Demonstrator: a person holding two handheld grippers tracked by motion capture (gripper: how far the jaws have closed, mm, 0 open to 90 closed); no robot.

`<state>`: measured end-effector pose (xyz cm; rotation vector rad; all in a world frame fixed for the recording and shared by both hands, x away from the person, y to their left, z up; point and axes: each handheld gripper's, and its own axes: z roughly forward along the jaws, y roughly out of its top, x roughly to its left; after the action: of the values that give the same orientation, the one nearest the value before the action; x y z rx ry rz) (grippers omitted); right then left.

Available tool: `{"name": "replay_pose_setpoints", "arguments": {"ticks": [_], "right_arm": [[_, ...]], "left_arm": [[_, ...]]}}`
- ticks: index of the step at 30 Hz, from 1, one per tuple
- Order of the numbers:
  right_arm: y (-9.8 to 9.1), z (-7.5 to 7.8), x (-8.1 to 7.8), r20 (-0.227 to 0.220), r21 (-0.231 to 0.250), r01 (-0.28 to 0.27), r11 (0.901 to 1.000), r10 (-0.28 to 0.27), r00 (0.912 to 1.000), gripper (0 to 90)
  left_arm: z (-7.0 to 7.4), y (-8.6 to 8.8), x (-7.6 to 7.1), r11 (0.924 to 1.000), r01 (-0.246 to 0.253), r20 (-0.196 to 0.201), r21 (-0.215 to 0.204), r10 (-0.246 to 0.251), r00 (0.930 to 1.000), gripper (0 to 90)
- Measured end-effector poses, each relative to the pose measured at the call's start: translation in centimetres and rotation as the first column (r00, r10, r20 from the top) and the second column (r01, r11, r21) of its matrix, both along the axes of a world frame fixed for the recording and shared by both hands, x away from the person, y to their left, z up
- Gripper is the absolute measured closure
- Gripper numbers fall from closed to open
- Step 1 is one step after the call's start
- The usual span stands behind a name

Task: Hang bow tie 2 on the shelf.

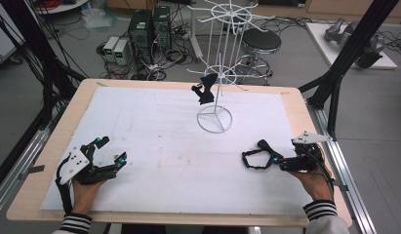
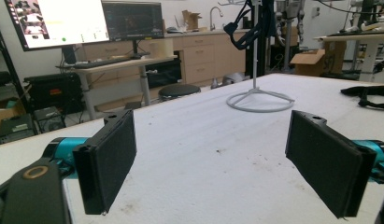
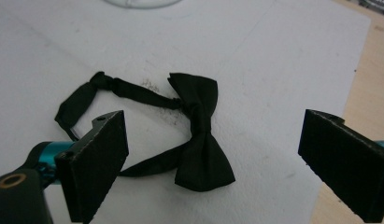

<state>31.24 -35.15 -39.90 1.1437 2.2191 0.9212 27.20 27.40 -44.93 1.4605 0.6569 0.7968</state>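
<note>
**Two bow ties, both grippers spread wide**

Over by the near left corner of the white mat (image 1: 154, 146), the left gripper (image 1: 109, 152) rests low on the surface, held from below by a hand (image 1: 86, 187) in a striped cuff. Its jaws stand wide apart with nothing between them; in the left gripper view the two black pads (image 2: 110, 163) frame bare mat. A grey plate (image 1: 73, 163) sits on top of it.

Toward the far edge, a little right of the middle, stands a white wire rack (image 1: 221, 63) on a ring base. A black bow tie (image 1: 205, 90) hangs from one of its lower arms, above the mat and just left of the rack's pole. The left gripper view has the same rack (image 2: 257, 88) at the far end of the table.

Near the right edge, toward the near side, a second bow tie (image 1: 259, 156) lies flat on the mat with its strap looped out to the left. The right gripper (image 1: 278, 161) lies just beside it, the other hand (image 1: 315, 180) behind. In the right gripper view its jaws are released and wide, the bow tie (image 3: 199, 135) lying between and beyond them, untouched by either pad.
</note>
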Motion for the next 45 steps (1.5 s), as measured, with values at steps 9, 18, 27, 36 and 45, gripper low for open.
{"name": "replay_pose_setpoints", "arguments": {"ticks": [9, 18, 27, 36, 45], "right_arm": [[0.3, -0.8, 0.8, -0.094, -0.047, -0.045, 0.9979, 0.04, 0.9947, 17.8], [0.3, -1.3, 1.5, -0.153, -0.082, -0.055, 0.9951, 0.042, 0.9873, 24.1], [0.1, -1.7, 2.3, -0.186, -0.098, -0.041, 0.9944, 0.022, 0.9823, 29.6], [0.4, -1.7, 2.8, -0.212, -0.108, -0.059, 0.9924, 0.035, 0.9766, 38.5], [1.7, -0.8, 3.9, -0.236, -0.148, -0.082, 0.9856, 0.045, 0.9707, 46.1]], "left_arm": [[-0.3, 0.2, -0.1, 0.9999, -0.002, 0.002, -0.016, 0.002, 1.0, 16.8], [-0.4, 0.2, 0.0, 0.9998, 0.0, 0.001, -0.018, 0.0, 1.0, 16.8], [-0.4, 0.3, 0.0, 0.9998, 0.002, -0.003, -0.021, -0.003, 1.0, 16.8], [-0.4, 0.3, 0.0, 0.9998, 0.0, -0.003, -0.021, 0.0, 1.0, 16.8], [-0.4, 0.3, 0.0, 0.9999, 0.001, -0.003, -0.014, -0.001, 1.0, 16.8]]}}
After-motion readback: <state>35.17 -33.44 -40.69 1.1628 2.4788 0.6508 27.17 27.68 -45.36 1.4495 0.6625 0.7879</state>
